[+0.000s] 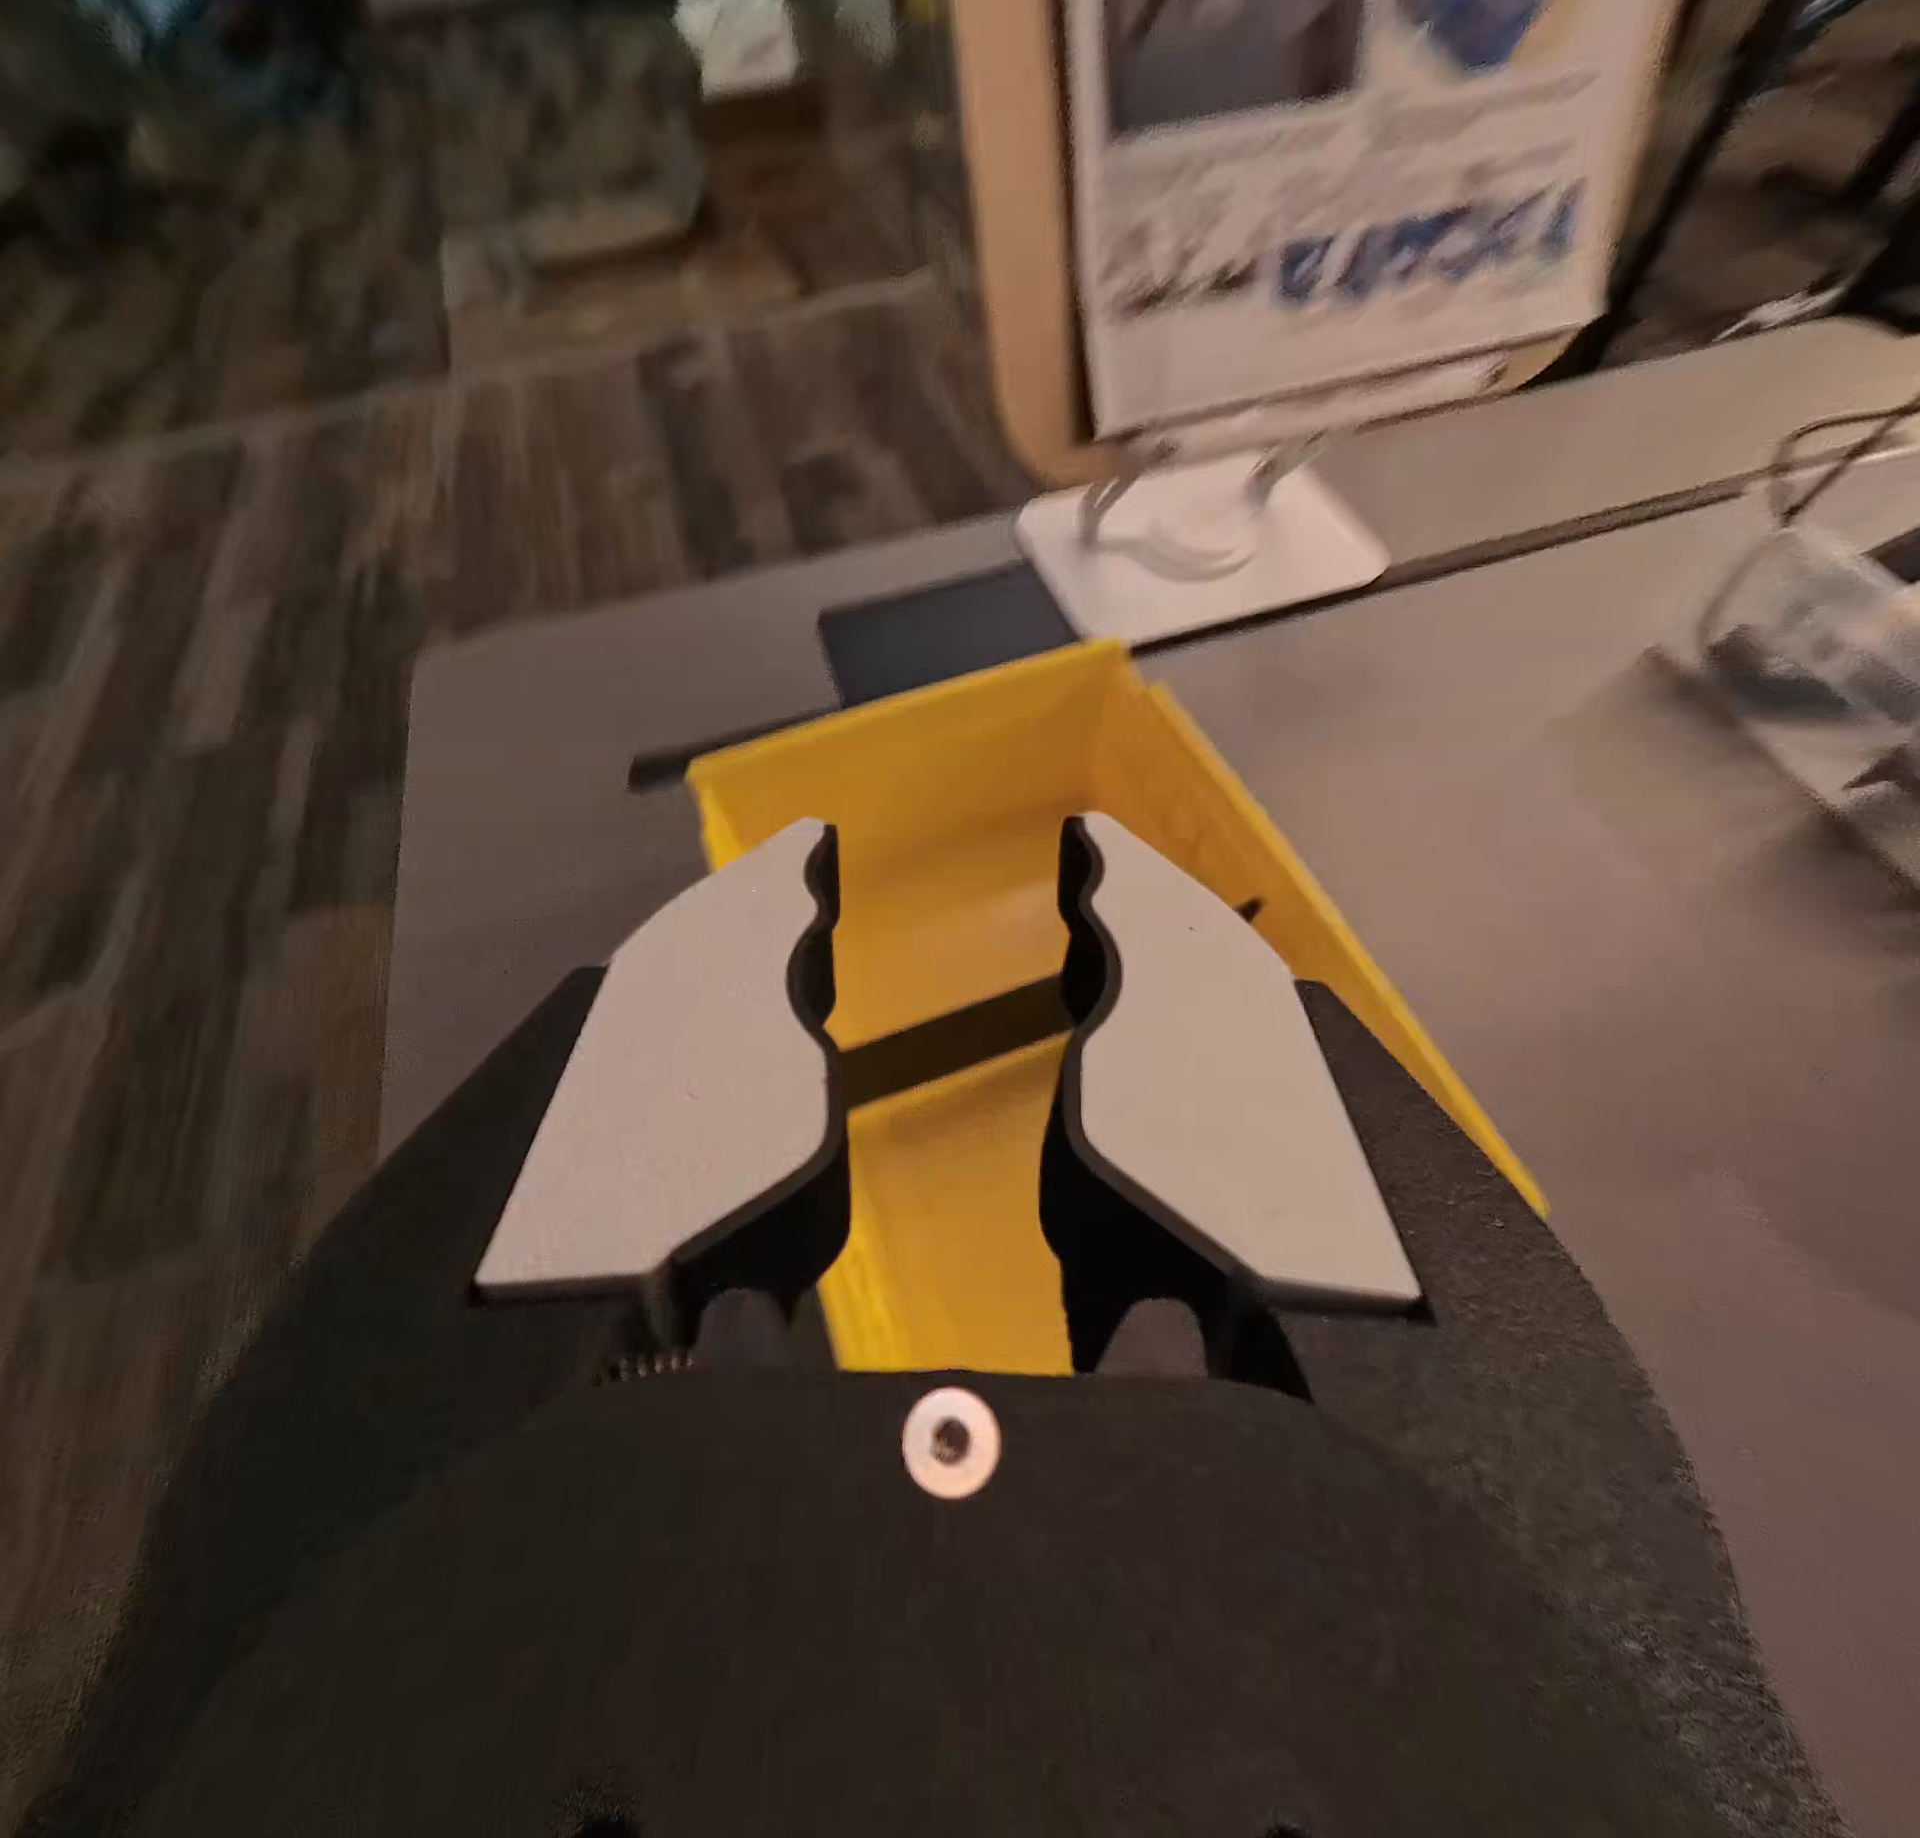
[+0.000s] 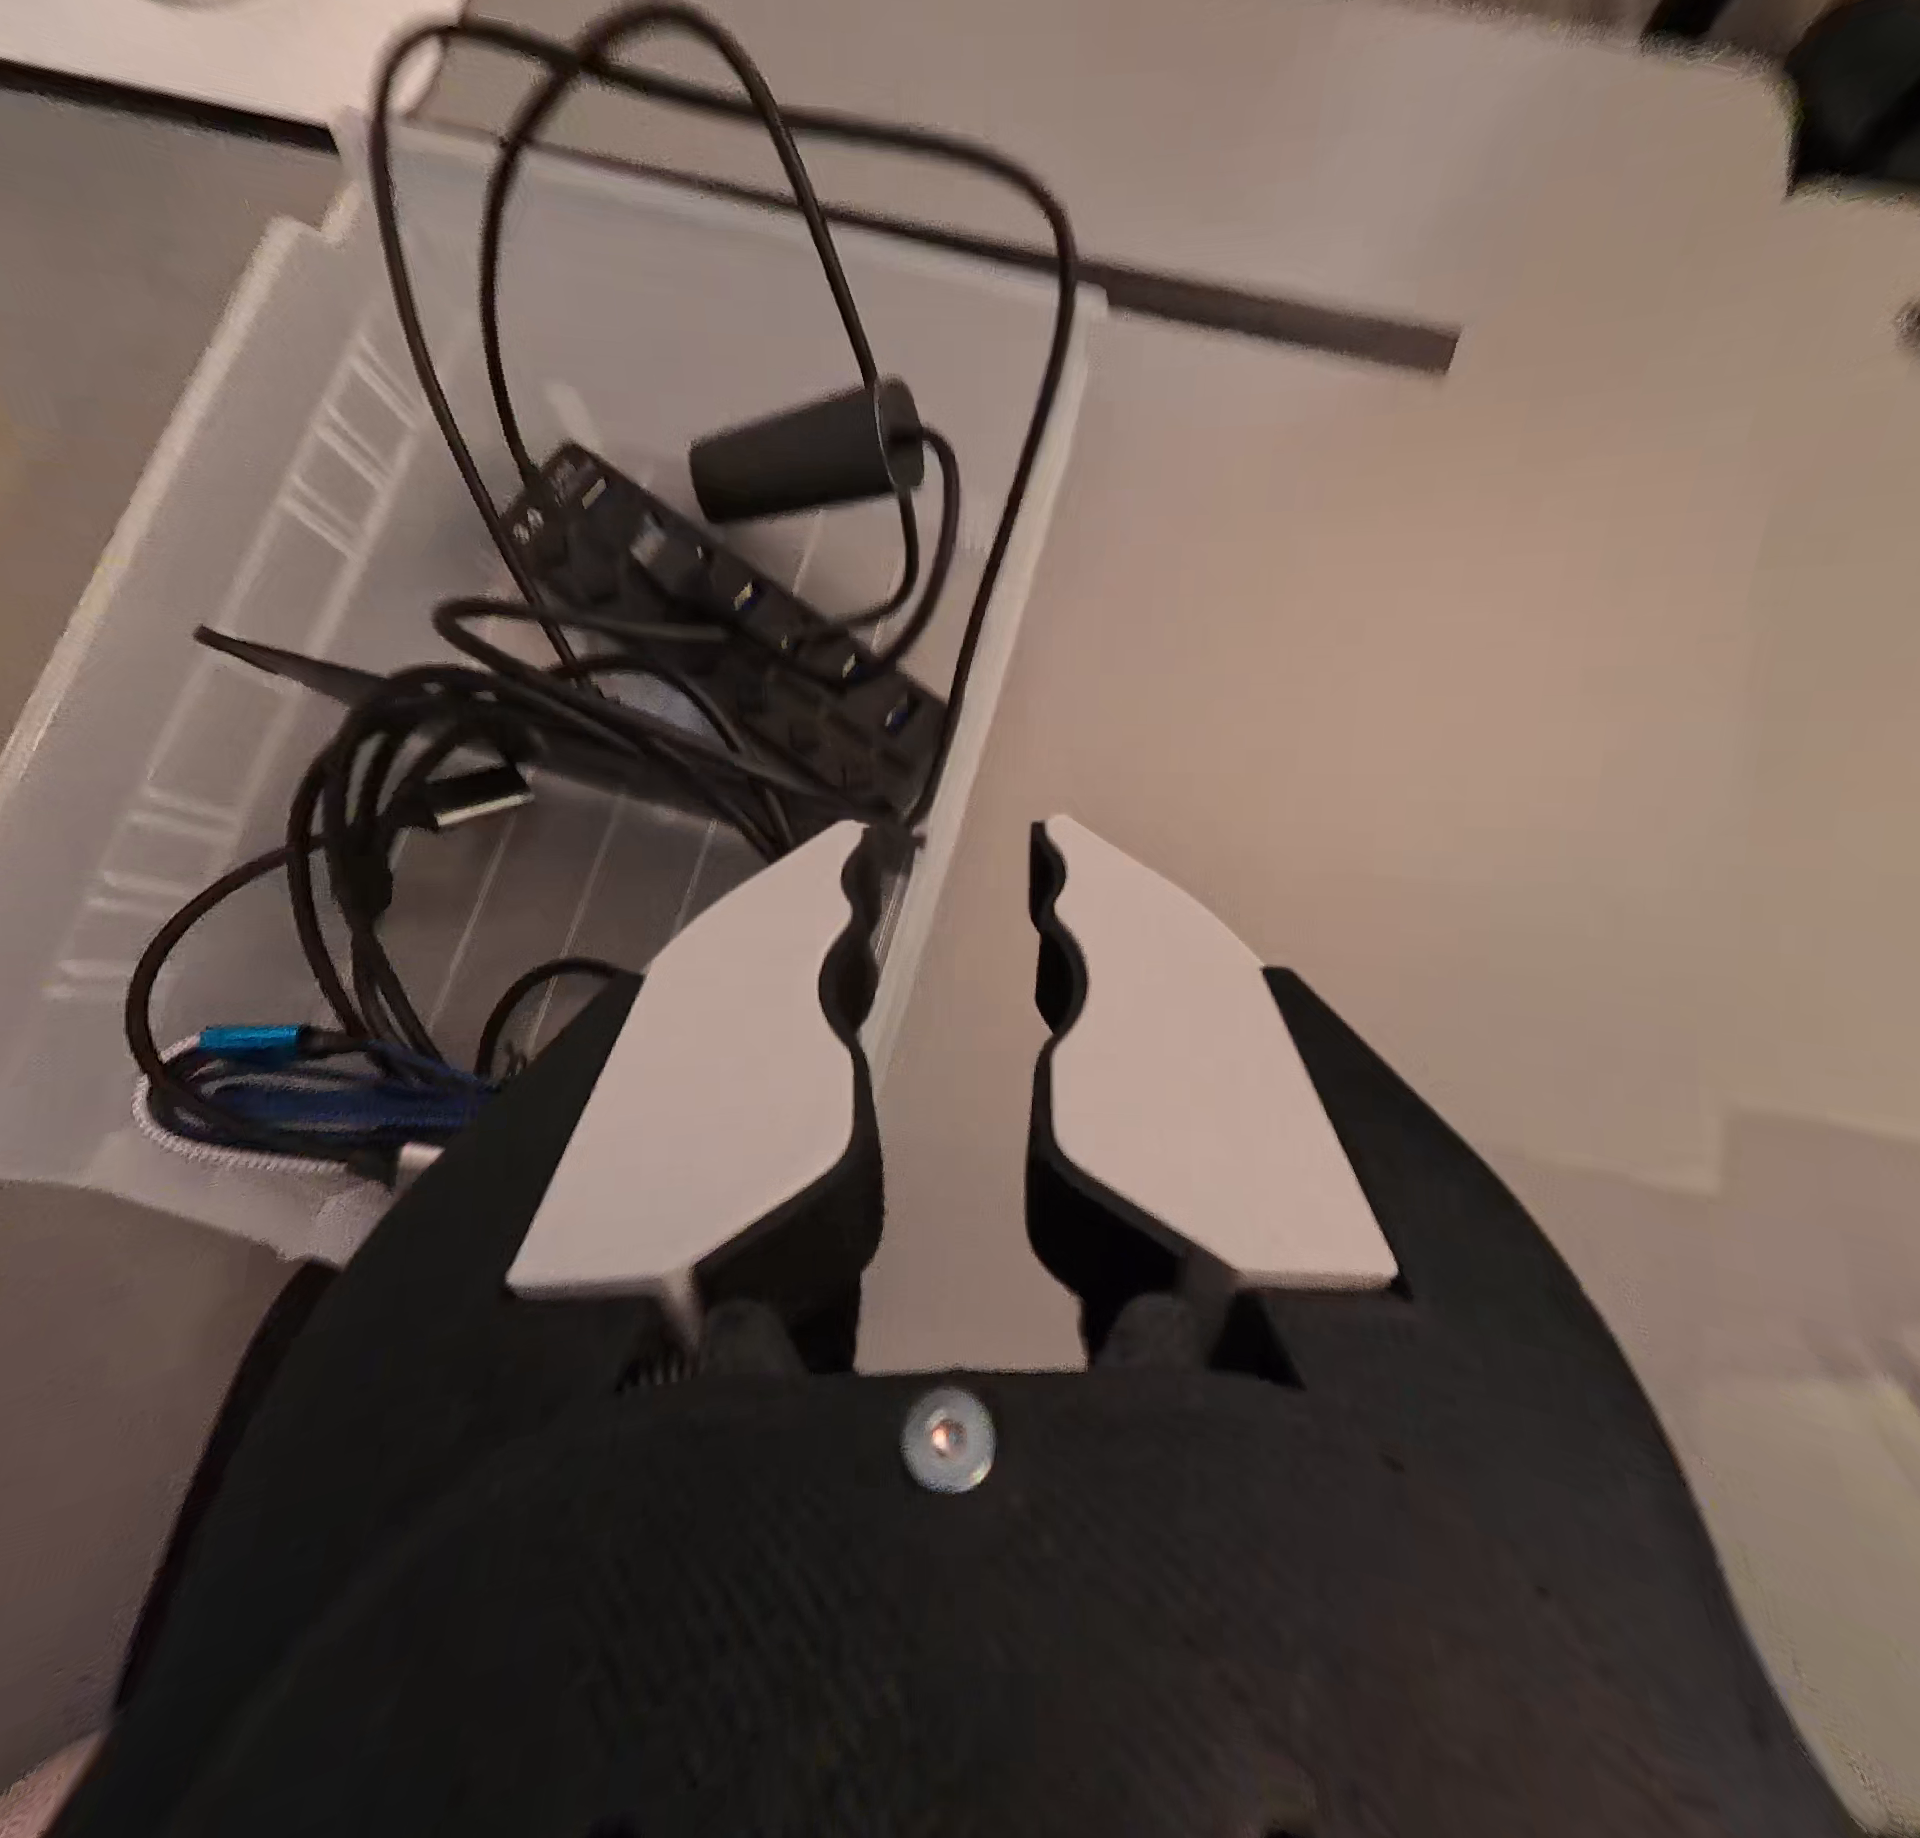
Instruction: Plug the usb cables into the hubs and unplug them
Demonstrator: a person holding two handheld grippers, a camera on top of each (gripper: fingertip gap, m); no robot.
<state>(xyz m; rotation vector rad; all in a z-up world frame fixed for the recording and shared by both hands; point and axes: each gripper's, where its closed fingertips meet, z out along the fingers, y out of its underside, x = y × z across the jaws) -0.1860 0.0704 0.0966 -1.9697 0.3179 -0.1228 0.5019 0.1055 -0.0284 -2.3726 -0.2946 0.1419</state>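
In the right wrist view a clear plastic bin [image 2: 997,583] holds a black USB hub [image 2: 727,614] with blue ports, tangled black cables [image 2: 416,749], a blue braided cable [image 2: 312,1092] and a black cylindrical piece [image 2: 800,458]. My right gripper [image 2: 948,832] is open and empty, just above the bin's near right corner. In the left wrist view my left gripper [image 1: 948,832] is open and empty over a yellow tray [image 1: 1143,749], which has a black strip [image 1: 956,1045] across its floor. The clear bin shows blurred at the right [image 1: 1808,635].
The grey table [image 1: 1455,957] ends at the left above a wood-pattern floor [image 1: 208,645]. A monitor [image 1: 1320,157] on a white stand [image 1: 1205,552] is at the back, with a dark pad [image 1: 935,635] beside it. A dark seam [image 2: 1247,302] crosses the table behind the bin. There is about 70 cm between the tips of the two grippers. Between my right fingertips and the dark seam [image 2: 1247,302] there is roughly 30 cm.
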